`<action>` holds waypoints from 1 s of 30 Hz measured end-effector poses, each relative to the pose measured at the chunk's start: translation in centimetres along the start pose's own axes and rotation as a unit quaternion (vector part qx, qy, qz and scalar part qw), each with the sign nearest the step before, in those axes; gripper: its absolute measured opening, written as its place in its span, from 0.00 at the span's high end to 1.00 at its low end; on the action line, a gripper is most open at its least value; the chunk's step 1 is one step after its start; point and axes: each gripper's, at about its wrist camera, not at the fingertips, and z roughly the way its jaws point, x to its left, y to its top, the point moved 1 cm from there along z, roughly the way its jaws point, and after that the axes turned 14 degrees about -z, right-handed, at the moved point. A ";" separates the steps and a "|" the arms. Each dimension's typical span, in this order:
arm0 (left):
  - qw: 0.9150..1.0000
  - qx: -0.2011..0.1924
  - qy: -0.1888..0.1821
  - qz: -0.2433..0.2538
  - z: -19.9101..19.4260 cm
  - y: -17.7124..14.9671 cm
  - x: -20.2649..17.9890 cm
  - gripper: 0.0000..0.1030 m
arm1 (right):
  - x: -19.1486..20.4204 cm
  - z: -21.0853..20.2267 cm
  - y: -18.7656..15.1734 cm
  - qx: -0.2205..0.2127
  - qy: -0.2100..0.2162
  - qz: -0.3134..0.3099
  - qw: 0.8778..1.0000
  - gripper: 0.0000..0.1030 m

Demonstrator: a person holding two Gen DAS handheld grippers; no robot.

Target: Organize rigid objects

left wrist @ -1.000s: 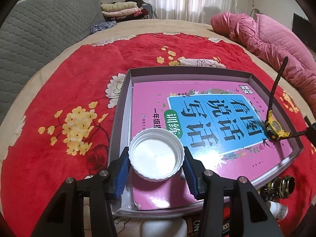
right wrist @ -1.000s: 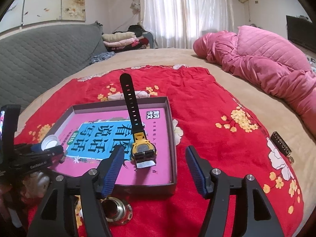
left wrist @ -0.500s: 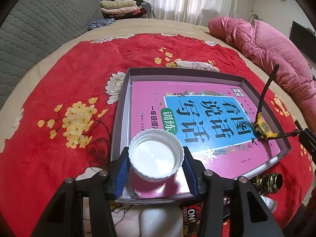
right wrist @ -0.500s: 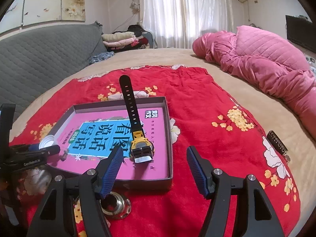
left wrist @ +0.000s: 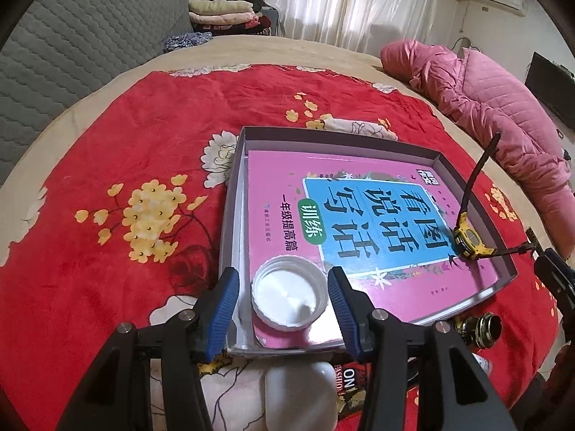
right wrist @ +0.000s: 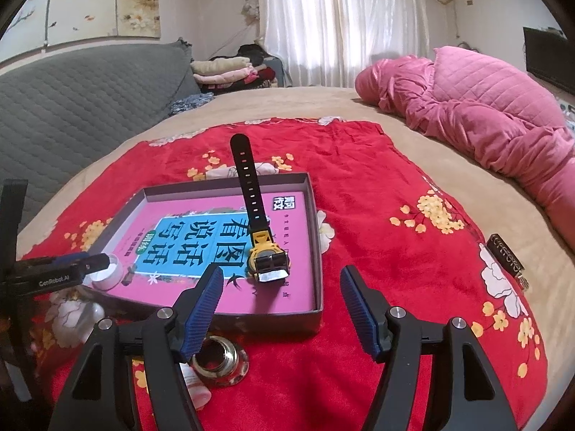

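Left claw (left wrist: pixel 284 298) spread, round white plastic cap (left wrist: pixel 290 297) loose between its blue pads, so pulling back carelessly could knock it off the pink book (left wrist: pixel 359 215).

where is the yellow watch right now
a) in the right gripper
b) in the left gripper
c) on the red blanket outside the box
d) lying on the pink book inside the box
d: the yellow watch lies on the pink book inside the box, clear of both grippers.
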 end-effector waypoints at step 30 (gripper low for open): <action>0.999 -0.047 -0.001 -0.007 -5.0 0.0 0.4 0.43 | 0.0 -0.6 0.1 -0.007 0.007 0.009 1.000 0.28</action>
